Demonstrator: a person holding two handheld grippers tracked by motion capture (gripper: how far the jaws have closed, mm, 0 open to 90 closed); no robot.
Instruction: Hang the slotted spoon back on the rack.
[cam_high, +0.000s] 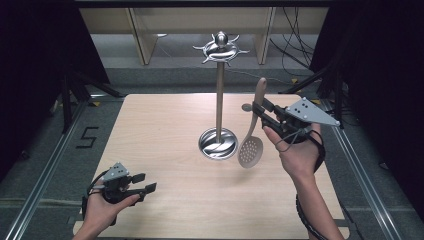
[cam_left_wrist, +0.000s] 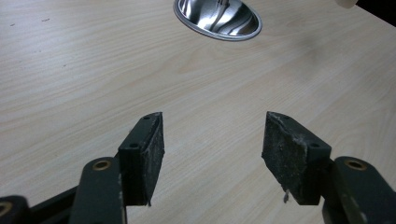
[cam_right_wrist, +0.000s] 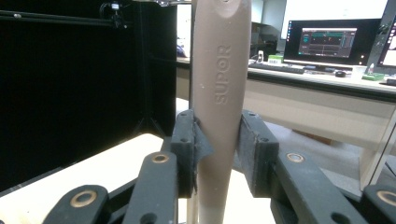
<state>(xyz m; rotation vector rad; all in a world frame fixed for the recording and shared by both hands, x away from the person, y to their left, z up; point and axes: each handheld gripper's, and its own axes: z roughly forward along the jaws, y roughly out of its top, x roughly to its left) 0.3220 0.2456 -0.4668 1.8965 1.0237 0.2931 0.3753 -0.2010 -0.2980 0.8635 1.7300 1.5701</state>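
A pale wood-grain table (cam_high: 165, 145) is seen from the high view, set on grey floor with a metal rail (cam_high: 40, 180) along its left side and dark curtains at both flanks; a desk with a lit monitor (cam_right_wrist: 329, 39) is made out in the right gripper view. Near the table's middle a steel utensil stand (cam_high: 219, 100) is placed, its round base (cam_left_wrist: 217, 18) on the wood and its hooked crown above. The left gripper (cam_high: 141, 182) is held low over the near left corner, jaws parted with nothing between them, bare tabletop ahead of it. The right gripper (cam_high: 258, 111) is raised at the right of the stand, jaws clamped on the handle of a beige slotted spoon (cam_high: 252, 135), which is hung bowl-down just beside the base.
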